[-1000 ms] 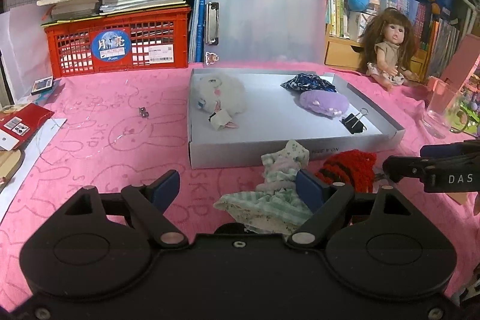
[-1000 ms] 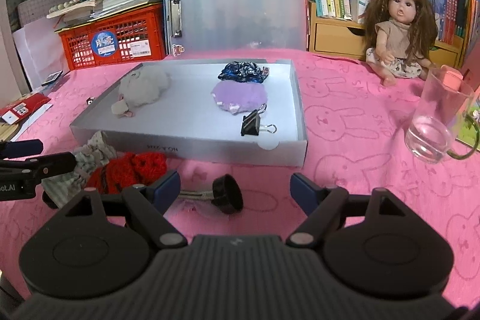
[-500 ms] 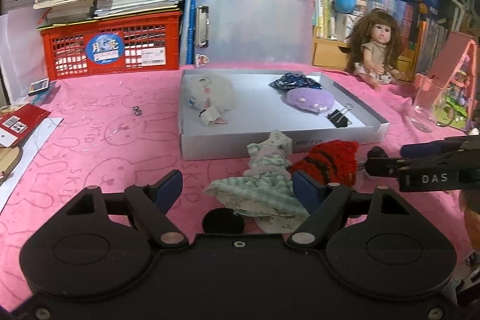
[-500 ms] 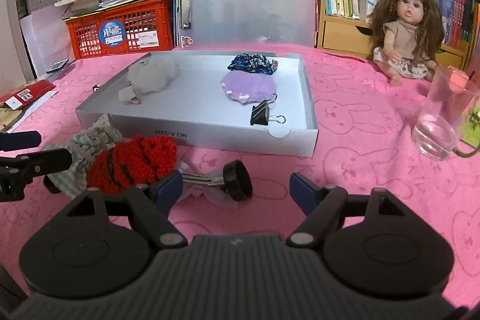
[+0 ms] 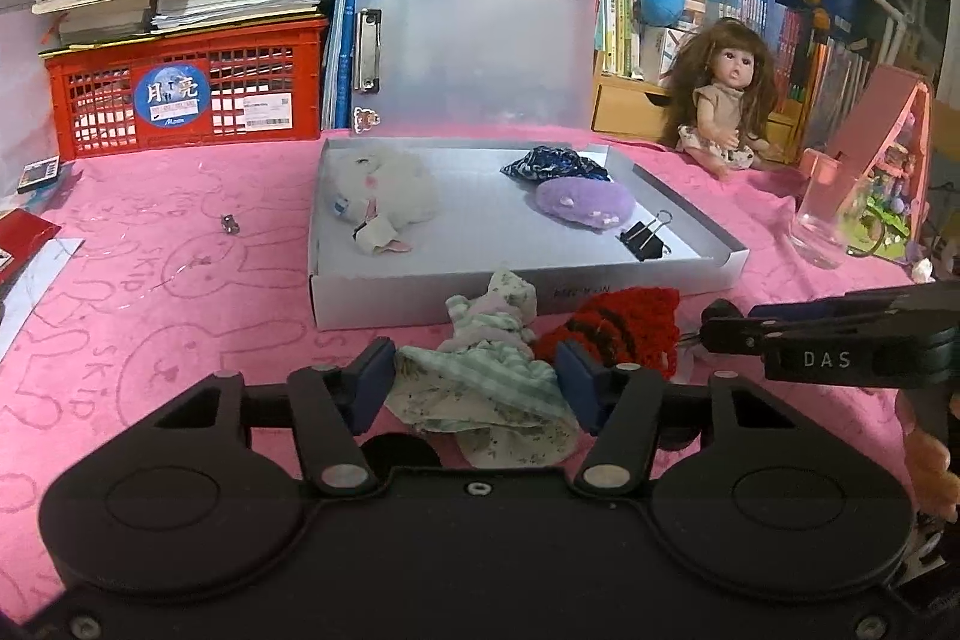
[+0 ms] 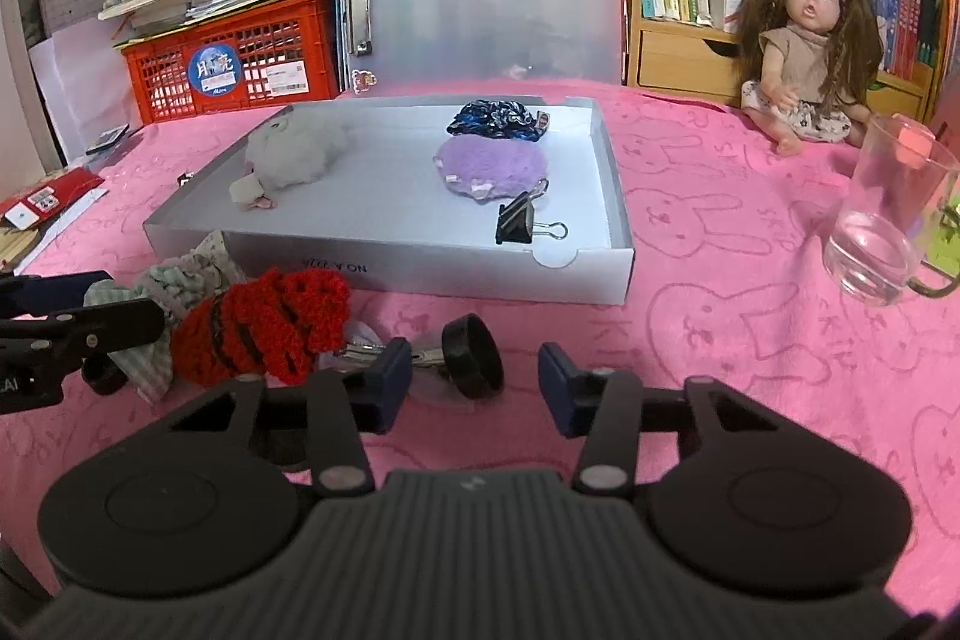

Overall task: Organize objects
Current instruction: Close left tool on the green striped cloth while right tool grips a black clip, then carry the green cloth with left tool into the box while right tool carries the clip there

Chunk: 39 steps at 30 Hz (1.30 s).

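Both jaws just narrowed: left gripper point(image 5: 474, 385) pinching striped doll dress point(image 5: 480, 376); right gripper point(image 6: 474, 388) unclosed around black ring point(image 6: 472, 354).

Both grippers are angled down toward the tabletop, side by side, each poking into the other's view. The left gripper point(image 5: 474, 385) has just been closing its jaws, and the blue pads point(image 5: 377, 383) now sit right at the two edges of the striped doll dress point(image 5: 480, 376) (can't tell if they're actually pressing on it). The right gripper point(image 6: 477, 385) has been closing too, jaws still apart with the black ring point(image 6: 472, 353) between the pads, not touching either.
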Available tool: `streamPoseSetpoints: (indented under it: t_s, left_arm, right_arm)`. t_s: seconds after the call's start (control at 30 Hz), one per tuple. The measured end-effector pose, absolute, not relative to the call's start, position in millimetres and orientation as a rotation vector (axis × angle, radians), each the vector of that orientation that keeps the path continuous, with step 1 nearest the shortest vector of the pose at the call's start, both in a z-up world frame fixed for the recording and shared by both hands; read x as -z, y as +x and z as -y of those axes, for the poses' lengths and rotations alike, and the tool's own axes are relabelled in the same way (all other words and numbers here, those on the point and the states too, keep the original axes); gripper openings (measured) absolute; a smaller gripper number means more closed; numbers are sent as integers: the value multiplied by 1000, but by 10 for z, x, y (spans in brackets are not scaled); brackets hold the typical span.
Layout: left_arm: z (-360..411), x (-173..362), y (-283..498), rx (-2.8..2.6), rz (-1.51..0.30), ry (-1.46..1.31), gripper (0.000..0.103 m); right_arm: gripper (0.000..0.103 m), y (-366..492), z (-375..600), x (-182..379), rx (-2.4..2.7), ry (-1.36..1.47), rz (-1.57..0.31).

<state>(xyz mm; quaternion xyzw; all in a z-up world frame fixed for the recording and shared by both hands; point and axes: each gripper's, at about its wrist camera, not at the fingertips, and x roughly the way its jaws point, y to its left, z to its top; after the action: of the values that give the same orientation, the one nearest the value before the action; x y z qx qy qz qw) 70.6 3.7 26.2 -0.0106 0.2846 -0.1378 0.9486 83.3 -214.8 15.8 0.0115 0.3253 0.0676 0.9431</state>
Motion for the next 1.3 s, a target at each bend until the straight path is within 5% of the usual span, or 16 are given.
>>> streamPoseSetpoints:
  t_s: [0.37,0.5,0.63,1.3]
  left_arm:
    - [56,-181,881,257,-604,-7,57]
    - [61,-182,897,264,-604,-13,42]
    - [75,-196,889,266,-600,-5,32]
    - [52,-476,774,274,-528,-26,31]
  right_arm:
    - [21,923,2126,-151,-126,39,-698]
    - [14,911,2143,-121,-121,55,-709]
    - [13,882,2159,-117,-112,66,-704]
    - [13,824,2239,-304,-80,93,-648]
